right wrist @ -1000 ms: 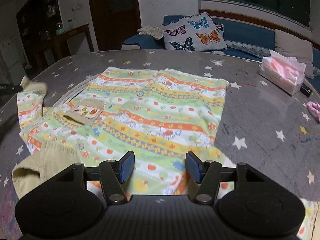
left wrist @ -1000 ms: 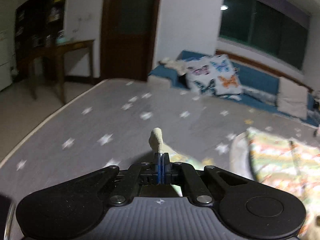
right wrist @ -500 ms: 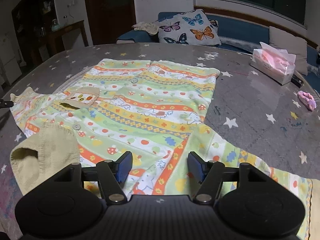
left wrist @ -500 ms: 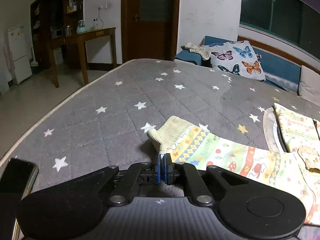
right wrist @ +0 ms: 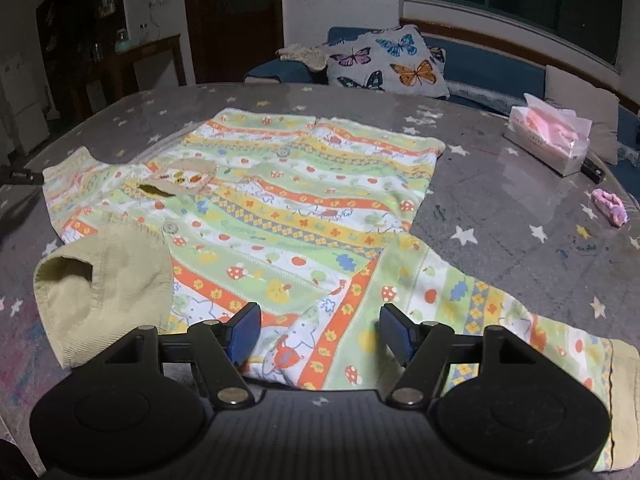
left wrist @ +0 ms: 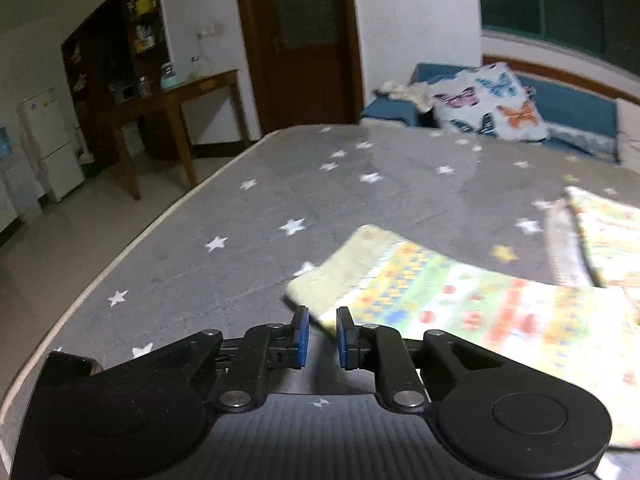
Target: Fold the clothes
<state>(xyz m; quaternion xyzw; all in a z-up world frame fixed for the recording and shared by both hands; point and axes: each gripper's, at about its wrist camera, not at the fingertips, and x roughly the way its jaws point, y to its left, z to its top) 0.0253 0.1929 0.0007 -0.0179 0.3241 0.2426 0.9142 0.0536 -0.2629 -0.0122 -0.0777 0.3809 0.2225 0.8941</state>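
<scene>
One patterned shirt (right wrist: 304, 216) lies flat; left gripper (left wrist: 319, 336) seemingly slightly parted, right gripper (right wrist: 320, 336) agape.

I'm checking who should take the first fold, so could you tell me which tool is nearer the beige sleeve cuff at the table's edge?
Left. The left tool sits open right at the sleeve cuff, not gripping it. The right tool hovers open over the shirt near the collar, well away from that cuff.

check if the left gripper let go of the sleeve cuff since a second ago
Yes. The left gripper has opened; the sleeve cuff now lies flat on the star-print table.
</scene>
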